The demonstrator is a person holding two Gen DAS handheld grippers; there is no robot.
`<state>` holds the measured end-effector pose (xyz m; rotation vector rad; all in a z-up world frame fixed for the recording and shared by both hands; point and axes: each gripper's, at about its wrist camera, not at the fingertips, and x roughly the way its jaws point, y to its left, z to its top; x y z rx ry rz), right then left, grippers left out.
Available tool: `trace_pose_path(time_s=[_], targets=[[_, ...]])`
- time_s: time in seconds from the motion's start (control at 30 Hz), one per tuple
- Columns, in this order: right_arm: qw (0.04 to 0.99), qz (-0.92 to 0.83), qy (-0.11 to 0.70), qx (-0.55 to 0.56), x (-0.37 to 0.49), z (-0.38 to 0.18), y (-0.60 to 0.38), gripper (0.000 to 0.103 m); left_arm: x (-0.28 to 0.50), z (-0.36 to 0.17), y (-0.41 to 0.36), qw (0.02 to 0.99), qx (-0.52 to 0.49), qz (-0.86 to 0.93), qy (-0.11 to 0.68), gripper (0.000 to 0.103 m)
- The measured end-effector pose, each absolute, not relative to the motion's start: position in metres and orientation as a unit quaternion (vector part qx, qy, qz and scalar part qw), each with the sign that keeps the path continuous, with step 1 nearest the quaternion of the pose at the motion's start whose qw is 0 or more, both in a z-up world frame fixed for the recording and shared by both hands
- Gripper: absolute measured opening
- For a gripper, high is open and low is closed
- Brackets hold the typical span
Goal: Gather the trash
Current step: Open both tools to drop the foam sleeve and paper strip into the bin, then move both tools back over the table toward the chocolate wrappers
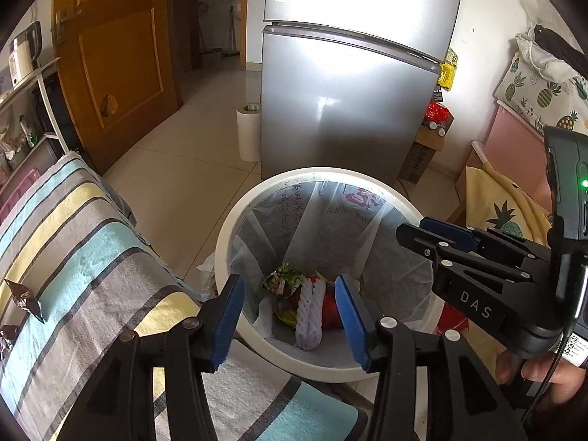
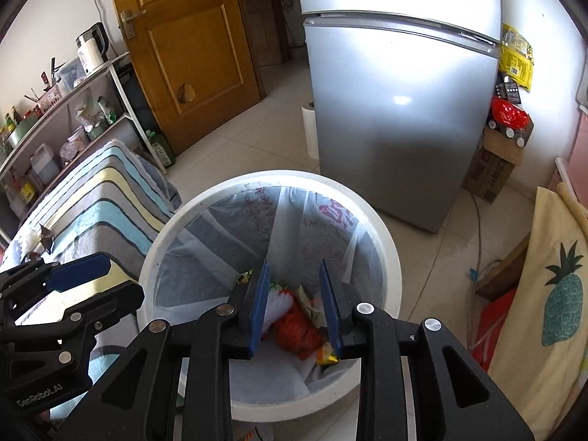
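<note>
A white round trash bin with a clear liner stands on the floor; it also shows in the right wrist view. Inside lie a green wrapper, white foam netting, a red item and a yellow wrapper. My left gripper is open and empty above the bin's near rim. My right gripper is open and empty over the bin; it shows at the right in the left wrist view. Dark crumpled wrappers lie on the striped cloth.
A silver fridge stands behind the bin, with a white paper roll and a cardboard box beside it. A wooden door and a shelf rack are to the left. Pineapple-print fabric is on the right.
</note>
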<state>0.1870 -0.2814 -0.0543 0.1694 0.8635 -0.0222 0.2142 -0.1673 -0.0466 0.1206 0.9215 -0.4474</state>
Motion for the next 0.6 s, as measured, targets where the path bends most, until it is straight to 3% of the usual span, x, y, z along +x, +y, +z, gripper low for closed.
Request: trace_pose_path(time_s=[0.6], targets=[[0.923, 0.026, 0.38, 0.056, 0.172, -0.021, -0.228, 0.031, 0.191, -0.016, -0.104, 0.897, 0.022, -0.168, 0.408, 0.051]])
